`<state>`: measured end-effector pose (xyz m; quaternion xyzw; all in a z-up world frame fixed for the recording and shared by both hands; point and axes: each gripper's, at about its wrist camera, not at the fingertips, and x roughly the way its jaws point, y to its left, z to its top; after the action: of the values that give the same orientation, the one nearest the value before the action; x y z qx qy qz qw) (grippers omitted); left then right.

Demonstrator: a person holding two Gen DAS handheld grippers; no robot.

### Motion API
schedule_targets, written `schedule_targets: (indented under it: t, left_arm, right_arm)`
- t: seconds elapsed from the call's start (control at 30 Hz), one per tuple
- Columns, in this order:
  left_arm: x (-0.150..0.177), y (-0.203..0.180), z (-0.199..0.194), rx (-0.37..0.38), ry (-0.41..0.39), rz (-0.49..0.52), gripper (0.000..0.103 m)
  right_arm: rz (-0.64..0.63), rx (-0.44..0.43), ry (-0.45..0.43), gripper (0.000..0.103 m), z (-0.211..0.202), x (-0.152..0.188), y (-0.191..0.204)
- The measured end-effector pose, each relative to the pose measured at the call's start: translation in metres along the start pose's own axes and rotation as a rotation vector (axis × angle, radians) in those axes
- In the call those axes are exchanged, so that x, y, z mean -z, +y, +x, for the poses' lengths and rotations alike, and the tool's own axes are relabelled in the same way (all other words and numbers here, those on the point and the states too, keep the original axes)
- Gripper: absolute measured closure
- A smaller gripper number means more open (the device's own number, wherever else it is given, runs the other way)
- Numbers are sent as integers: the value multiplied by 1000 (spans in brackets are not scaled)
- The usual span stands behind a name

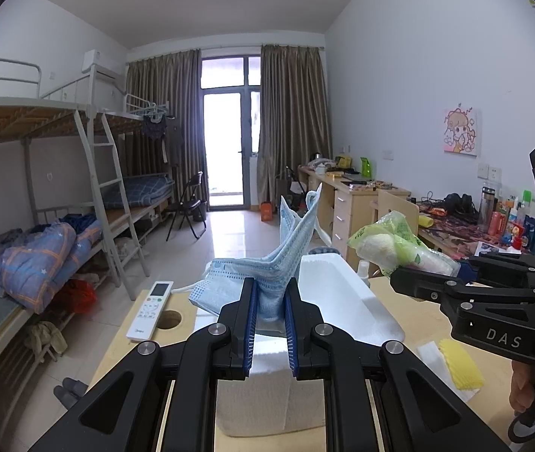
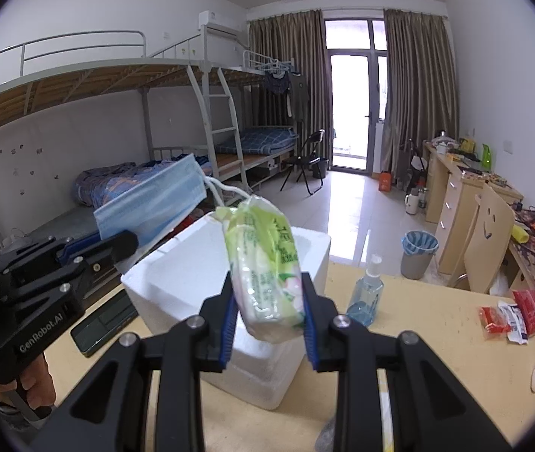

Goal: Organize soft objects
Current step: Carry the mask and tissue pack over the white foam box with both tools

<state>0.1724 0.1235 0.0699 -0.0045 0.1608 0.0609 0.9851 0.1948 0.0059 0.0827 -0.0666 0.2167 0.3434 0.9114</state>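
The left gripper (image 1: pixel 270 324) is level above the foam box (image 1: pixel 342 293), its jaws clamped on one stack of blue masks (image 1: pixel 263 275). The right gripper (image 2: pixel 267 320), also over the box, pinches one green tissue pack (image 2: pixel 263 263). One spray bottle (image 2: pixel 367 293) stands beside the box.

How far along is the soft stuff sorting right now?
Nothing shows as done: the inside of the white foam box can't be seen. In hand: the left gripper pinches blue face masks, and the right gripper holds a green tissue pack, both raised near the box. Left: dropping both in, then likely the yellow sponge on the table.
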Motion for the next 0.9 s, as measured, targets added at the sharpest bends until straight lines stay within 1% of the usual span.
schedule_targets:
  t: [0.23,0.43,0.53,0.9]
  left_arm:
    - [1,-1,12,1,13,-3,88]
    - [-2,-10,28,44,35,16,88]
    - [-5,-11,36,73,51,8,88]
    - [-5,-9,49,67,66,-1,88]
  right_arm:
    - [0,1,-1,69,1,1,1]
    - [26,29,-11,69,-7,4,-9]
    - [26,41,-23,69,-11,5,-8]
    - [39,55,-19,69,-3,2,-8]
